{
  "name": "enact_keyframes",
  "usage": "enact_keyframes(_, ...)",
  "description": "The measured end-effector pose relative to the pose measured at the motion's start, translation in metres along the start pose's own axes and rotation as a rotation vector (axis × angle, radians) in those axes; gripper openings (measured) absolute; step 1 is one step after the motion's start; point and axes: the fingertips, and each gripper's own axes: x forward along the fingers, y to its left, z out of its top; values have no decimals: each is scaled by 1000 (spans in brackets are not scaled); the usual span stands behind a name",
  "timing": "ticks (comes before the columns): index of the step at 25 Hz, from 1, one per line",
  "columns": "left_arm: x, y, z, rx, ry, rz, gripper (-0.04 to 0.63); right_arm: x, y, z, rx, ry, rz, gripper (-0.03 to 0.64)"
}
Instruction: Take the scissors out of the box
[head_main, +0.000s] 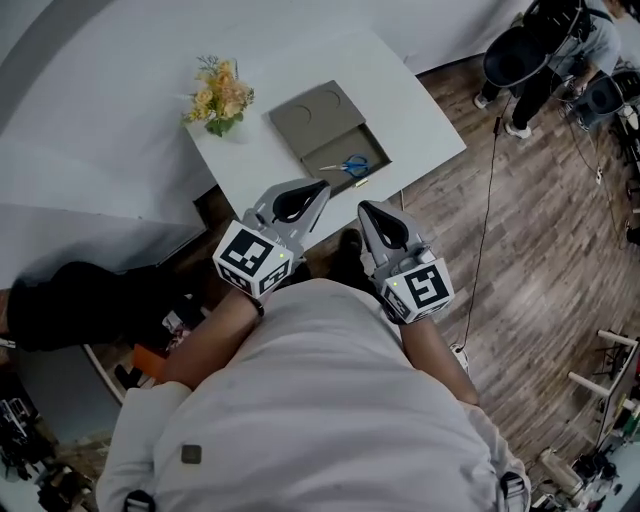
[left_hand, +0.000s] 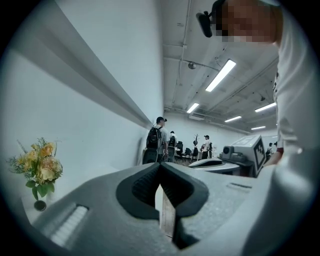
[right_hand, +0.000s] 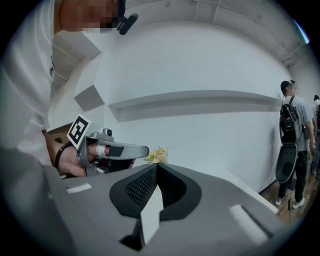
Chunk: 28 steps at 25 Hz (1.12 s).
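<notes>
**A:** What's at the upper left of the head view?

**B:** A small bunch of yellow and peach flowers (head_main: 220, 95) on the white rectangular table (head_main: 400, 110). Right of it, upper centre, lies the flat grey-brown cardboard box (head_main: 318, 112), its lid folded open.

**A:** And the scissors?

**B:** The blue-handled scissors (head_main: 350, 166) lie inside the box's open tray.

**A:** The claws?

**B:** Mid-frame, below the table's near edge. The left gripper (head_main: 318, 190) has its jaws closed on nothing. Just right of it, the right gripper (head_main: 368, 210) is likewise pressed together and empty. Both are apart from the box.
</notes>
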Motion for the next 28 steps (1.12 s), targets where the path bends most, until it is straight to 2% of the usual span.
enact_keyframes(8,40,33,-3,-36,12,109,5,39,-58,1,-16,34,118,11)
enact_keyframes(16,79,63,-13,-82,25,215,5,77,-114,-20,-32,129,222,11)
enact_keyframes(28,114,91,-50,-161,68,386,5,113,-156,-86,-124,344,486,40)
